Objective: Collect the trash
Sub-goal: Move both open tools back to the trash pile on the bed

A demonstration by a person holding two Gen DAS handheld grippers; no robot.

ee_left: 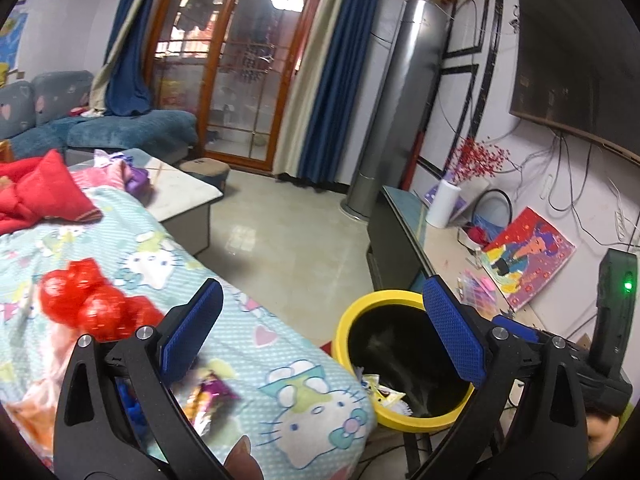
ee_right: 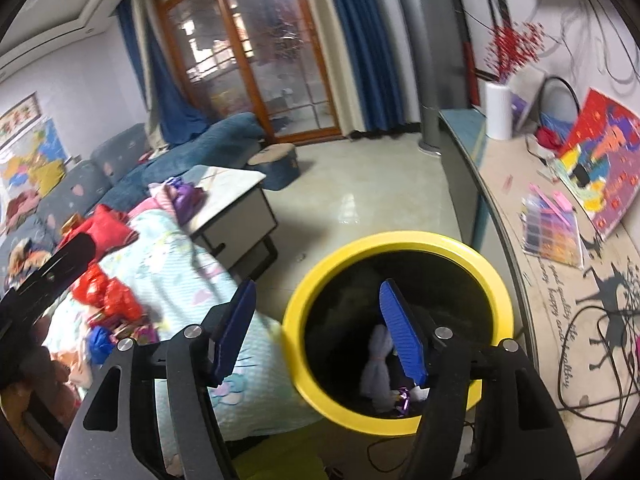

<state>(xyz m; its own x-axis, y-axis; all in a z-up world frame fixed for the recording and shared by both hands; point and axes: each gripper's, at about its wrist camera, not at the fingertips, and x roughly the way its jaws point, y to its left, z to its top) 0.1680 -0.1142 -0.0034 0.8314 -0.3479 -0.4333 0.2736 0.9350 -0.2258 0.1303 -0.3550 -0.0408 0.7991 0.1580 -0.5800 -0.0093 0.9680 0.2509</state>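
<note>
Blue-padded left gripper [ee_left: 320,336] gapes fully apart, holding nothing, over the quilt [ee_left: 256,344] edge beside the bin [ee_left: 344,332]. Right gripper [ee_right: 320,336] — jaws partly apart, empty — hangs over the yellow-rimmed bin [ee_right: 400,240], wrappers [ee_right: 402,400] lying inside. More wrappers [ee_left: 208,396] sit on the quilt; bare floor [ee_left: 288,240] lies beyond — worktop [ee_right: 532,208] to the right.

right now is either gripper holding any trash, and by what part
Nothing is held. The left gripper and the right gripper both stand open with nothing between the pads; the right one is over the yellow-rimmed bin.
</note>
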